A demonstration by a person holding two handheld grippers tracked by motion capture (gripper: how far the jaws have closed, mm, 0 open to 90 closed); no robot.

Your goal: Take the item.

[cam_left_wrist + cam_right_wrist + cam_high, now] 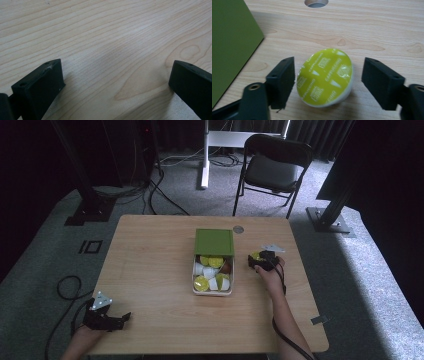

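- Our right gripper (pixel 328 82) has its jaws wide open, one on each side of the small round white plastic coffee pod with a shiny yellow-green foil top (pixel 324 77); the left jaw is almost touching it
- We think the pod is light, stiff and a bit slippery, so we should squeeze its round sides
- The pod lies tipped, foil facing up towards us
- Our left gripper (pixel 116 80) is wide open over the bare light wooden table (pixel 105 32), holding nothing
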